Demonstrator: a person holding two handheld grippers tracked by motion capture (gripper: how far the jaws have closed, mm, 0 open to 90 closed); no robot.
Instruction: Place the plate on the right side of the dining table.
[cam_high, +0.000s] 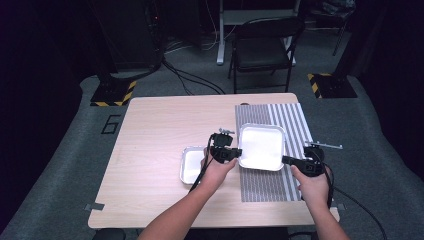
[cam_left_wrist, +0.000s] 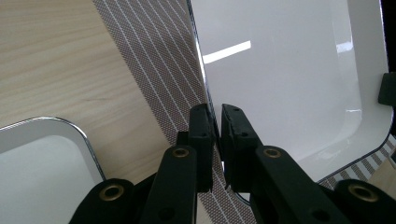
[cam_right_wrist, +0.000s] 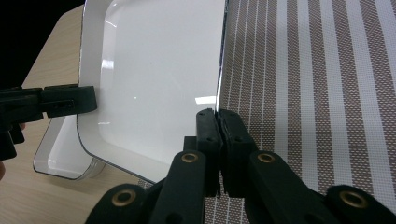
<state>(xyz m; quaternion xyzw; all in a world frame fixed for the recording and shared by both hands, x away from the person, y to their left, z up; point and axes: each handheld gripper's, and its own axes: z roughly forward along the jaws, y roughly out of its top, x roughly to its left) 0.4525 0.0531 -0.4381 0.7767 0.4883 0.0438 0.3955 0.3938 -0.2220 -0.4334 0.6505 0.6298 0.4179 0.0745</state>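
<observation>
A large white tray (cam_high: 261, 146) (cam_left_wrist: 280, 79) (cam_right_wrist: 154, 74) hangs between my two grippers over the striped placemat (cam_high: 280, 185) (cam_left_wrist: 149, 79) (cam_right_wrist: 317, 93). My left gripper (cam_high: 236, 153) (cam_left_wrist: 216, 112) is shut on the tray's left rim. On the opposite rim my right gripper (cam_high: 286, 160) (cam_right_wrist: 216, 114) is pinched shut. A smaller white tray (cam_high: 191, 166) (cam_left_wrist: 37, 172) (cam_right_wrist: 58, 158) lies on the wooden table (cam_high: 150, 140) just left of the big one. In the right gripper view the big tray's corner overlaps it.
The placemat covers the table's right part, reaching its far and near edges. A black folding chair (cam_high: 264, 47) stands beyond the table's far edge. Bare wood spreads over the table's left half.
</observation>
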